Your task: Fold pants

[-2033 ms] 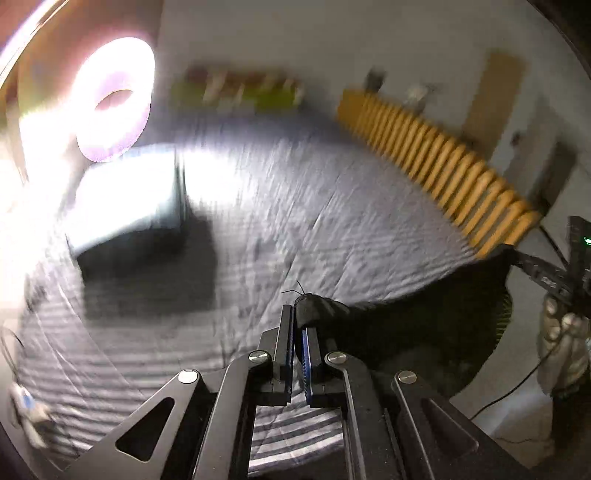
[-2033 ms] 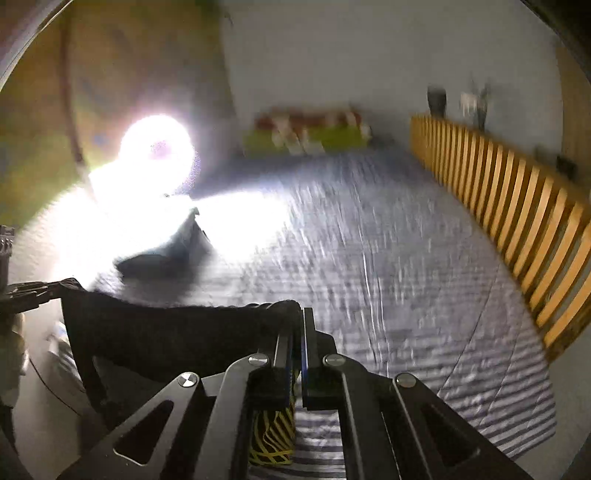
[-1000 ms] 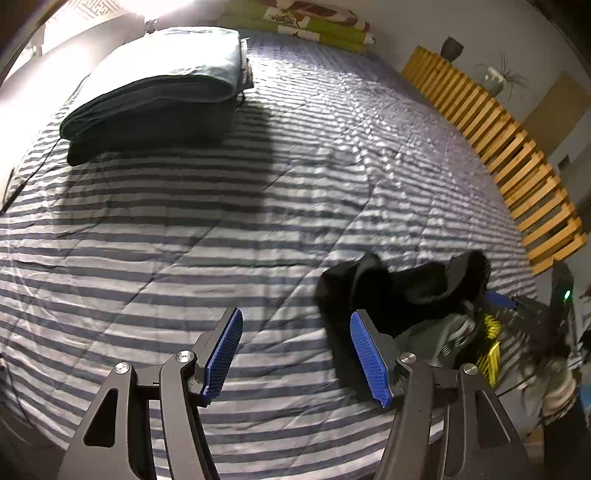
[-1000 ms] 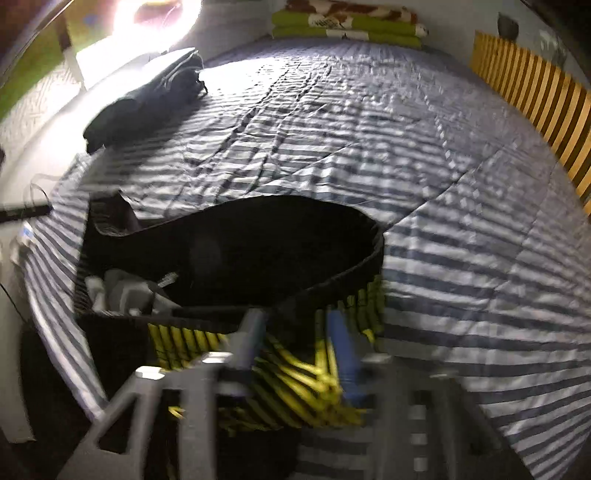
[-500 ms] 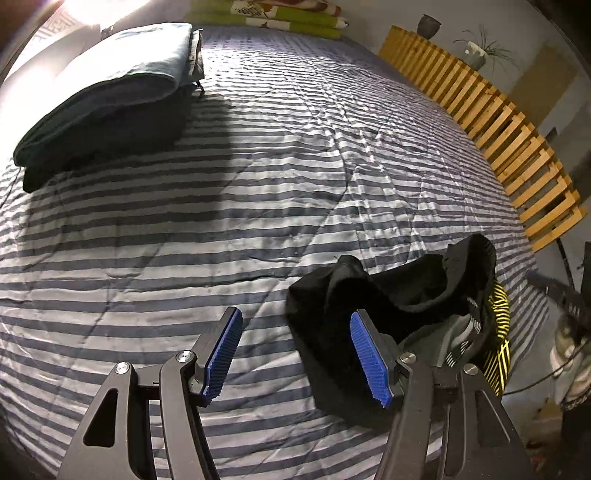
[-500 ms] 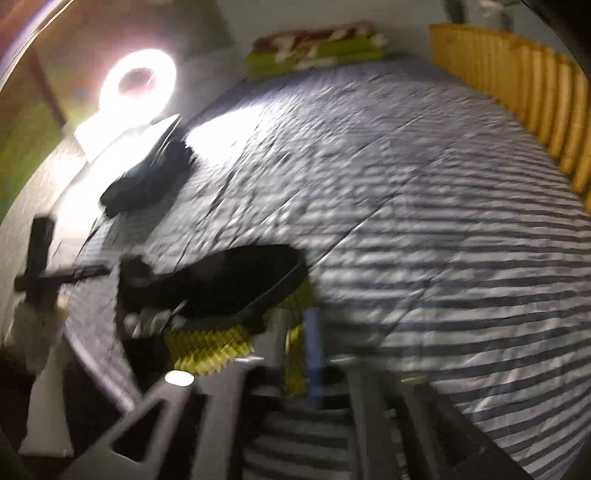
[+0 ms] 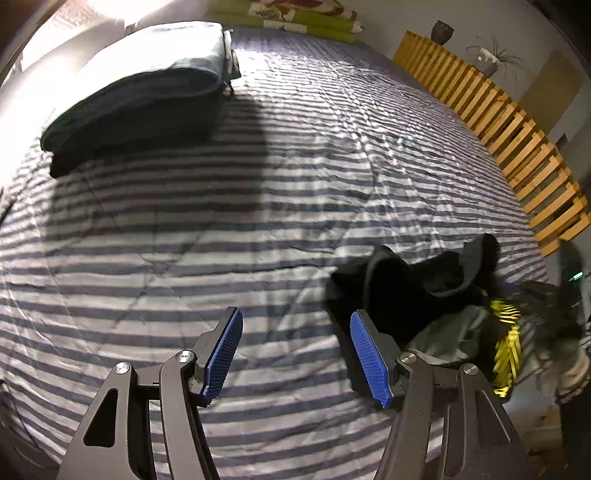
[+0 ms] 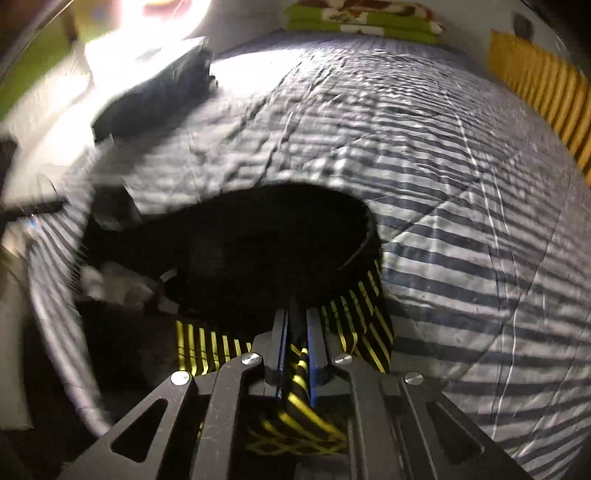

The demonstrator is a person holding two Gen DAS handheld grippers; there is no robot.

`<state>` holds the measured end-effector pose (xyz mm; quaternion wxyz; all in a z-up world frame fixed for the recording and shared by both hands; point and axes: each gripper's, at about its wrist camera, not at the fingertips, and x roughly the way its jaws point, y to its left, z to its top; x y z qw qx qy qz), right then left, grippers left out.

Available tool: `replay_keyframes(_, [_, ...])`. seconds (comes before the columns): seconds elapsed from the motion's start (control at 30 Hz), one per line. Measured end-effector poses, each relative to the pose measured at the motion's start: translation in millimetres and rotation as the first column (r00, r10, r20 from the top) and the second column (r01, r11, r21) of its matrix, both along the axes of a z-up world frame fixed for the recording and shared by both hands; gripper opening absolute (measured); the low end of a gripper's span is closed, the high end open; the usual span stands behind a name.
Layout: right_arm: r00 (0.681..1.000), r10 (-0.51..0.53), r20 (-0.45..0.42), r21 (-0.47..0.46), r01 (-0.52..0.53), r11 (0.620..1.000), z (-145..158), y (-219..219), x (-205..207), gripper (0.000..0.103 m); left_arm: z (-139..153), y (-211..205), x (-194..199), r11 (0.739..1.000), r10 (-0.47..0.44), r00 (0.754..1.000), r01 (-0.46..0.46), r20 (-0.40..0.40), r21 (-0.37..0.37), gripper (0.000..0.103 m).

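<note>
Black pants [image 7: 417, 284] with a yellow-striped band [image 7: 506, 332] lie crumpled at the near right edge of the striped bed [image 7: 258, 206]. My left gripper [image 7: 295, 352] hangs open above the sheet just left of them, with nothing between its blue pads [image 7: 369, 358]. In the right wrist view the pants [image 8: 258, 251] spread as a dark heap in front of me. My right gripper [image 8: 295, 325] is shut on their yellow-striped band [image 8: 207, 350]. The right gripper shows only as a dark blur at the far right of the left wrist view.
A folded stack of dark and light clothes [image 7: 140, 92] sits at the bed's far left, under a bright light. Green rolled blankets [image 7: 295, 18] lie at the head. A wooden slat rail [image 7: 498, 122] runs along the right side. Floor lies beyond the near edge.
My left gripper opened and let the pants drop onto the bed, then drew slightly left. My right gripper, open a second ago, has shut on the yellow-striped band.
</note>
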<state>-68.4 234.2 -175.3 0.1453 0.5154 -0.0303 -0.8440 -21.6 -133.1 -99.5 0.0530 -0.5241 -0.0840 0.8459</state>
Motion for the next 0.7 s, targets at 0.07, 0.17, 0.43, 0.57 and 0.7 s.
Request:
replay_keyframes(0.07, [0.998,-0.055,-0.020,-0.101,0.053,0.993,18.5,25.6,4.9,0.008,1.6,0.3,-3.0,1.000,-0.010,1.000,0.009,-0.013,-0.011,0.064])
replay_keyframes(0.17, [0.984,-0.164,-0.066,-0.172,0.151,0.974,41.1,68.5,8.1,0.007,1.5,8.2,-11.2,0.999,-0.042,0.999,0.041,-0.022,-0.017,0.065])
replay_keyframes(0.43, [0.943,-0.332,-0.020,-0.180,0.323,0.929,34.2,132.6,-11.3,0.007,-14.4,55.2,-49.4,0.986,-0.168,0.986,0.168,-0.004,-0.009,0.065])
replay_keyframes(0.57, [0.949,-0.316,0.012,-0.136,0.314,0.939,17.8,129.3,-20.9,0.007,-33.5,69.1,-80.5,0.986,-0.164,0.986,0.163,0.025,0.033,0.065])
replay_keyframes(0.7, [0.952,-0.305,0.026,-0.121,0.306,0.944,9.8,126.6,-24.7,0.011,-55.3,72.5,-111.2,0.979,-0.147,0.986,0.133,0.076,0.156,0.064])
